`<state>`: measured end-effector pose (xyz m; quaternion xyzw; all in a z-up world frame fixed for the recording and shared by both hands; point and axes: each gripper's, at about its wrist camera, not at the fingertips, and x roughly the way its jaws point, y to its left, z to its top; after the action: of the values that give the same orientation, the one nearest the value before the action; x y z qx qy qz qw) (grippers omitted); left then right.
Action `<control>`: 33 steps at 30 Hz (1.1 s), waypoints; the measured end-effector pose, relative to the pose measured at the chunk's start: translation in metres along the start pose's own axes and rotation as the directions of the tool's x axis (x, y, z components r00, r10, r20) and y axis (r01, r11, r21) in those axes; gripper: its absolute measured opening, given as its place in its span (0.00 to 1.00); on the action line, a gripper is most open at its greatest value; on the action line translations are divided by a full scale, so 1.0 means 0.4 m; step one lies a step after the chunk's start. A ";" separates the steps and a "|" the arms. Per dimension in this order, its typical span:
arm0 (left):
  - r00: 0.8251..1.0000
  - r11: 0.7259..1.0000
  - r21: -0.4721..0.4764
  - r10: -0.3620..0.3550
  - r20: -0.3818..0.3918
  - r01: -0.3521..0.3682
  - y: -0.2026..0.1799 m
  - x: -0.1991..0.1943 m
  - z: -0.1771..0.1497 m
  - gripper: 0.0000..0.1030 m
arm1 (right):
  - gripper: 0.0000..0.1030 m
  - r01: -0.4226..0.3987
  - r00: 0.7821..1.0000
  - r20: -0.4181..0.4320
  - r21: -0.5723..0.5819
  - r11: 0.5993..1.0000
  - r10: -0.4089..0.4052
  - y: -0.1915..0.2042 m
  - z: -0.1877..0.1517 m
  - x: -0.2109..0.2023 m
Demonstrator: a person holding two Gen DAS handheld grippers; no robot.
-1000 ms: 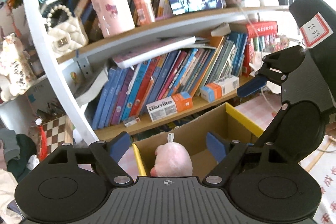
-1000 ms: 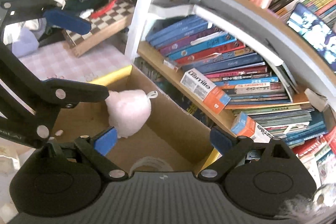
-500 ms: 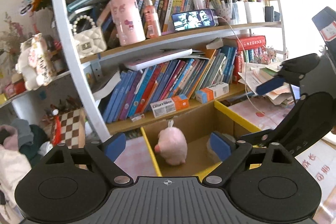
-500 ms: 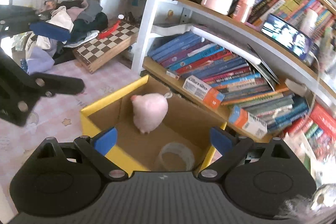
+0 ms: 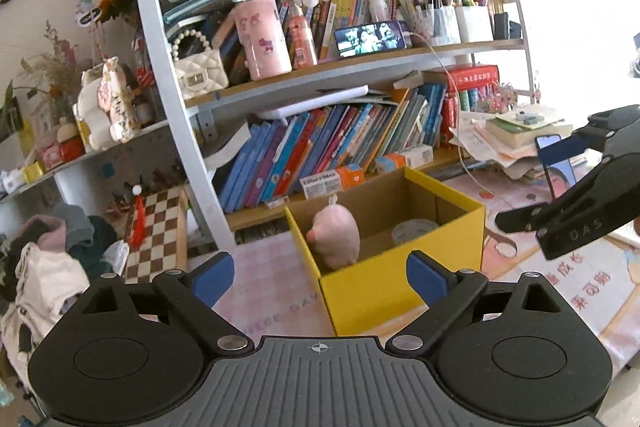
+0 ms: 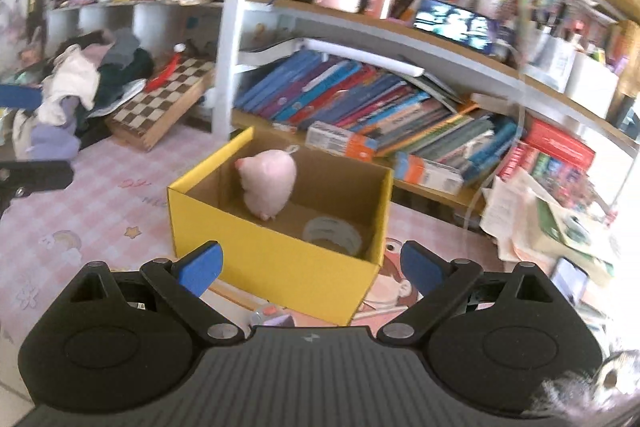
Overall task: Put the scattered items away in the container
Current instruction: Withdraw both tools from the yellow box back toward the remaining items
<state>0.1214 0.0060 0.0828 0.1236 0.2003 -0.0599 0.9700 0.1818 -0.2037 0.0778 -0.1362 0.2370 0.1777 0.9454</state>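
Both grippers have pulled back from the yellow box, fingers spread wide and empty on the left gripper and right gripper. Pink plush and tape roll sit inside; something small lies just outside, maybe left to collect.

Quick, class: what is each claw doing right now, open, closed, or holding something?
Left claw: open, holding nothing.
Right claw: open, holding nothing.

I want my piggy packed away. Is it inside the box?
Inside: the pink plush pig stands within the yellow cardboard box.
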 end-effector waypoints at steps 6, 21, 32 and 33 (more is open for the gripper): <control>1.000 0.999 -0.048 0.010 -0.019 -0.011 -0.002 -0.034 -0.053 0.93 | 0.93 0.017 1.000 -0.018 0.044 0.999 -0.016 0.032 -0.059 -0.041; 0.993 0.992 -0.125 0.005 -0.122 -0.021 -0.032 -0.070 -0.182 0.93 | 0.94 0.037 0.994 -0.108 0.140 0.989 -0.021 0.097 -0.197 -0.072; 0.986 0.988 -0.150 0.015 -0.167 -0.040 -0.073 -0.090 -0.244 0.93 | 0.94 0.010 0.990 -0.141 0.186 0.983 0.017 0.148 -0.254 -0.097; 0.986 0.987 -0.154 0.014 -0.167 -0.041 -0.075 -0.092 -0.247 0.93 | 0.94 0.013 0.989 -0.144 0.182 0.983 0.014 0.153 -0.260 -0.098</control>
<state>0.0459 0.0055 0.0035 0.0543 0.2826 -0.0201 0.9575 0.0835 -0.1947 -0.0017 -0.0616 0.3204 0.1451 0.9341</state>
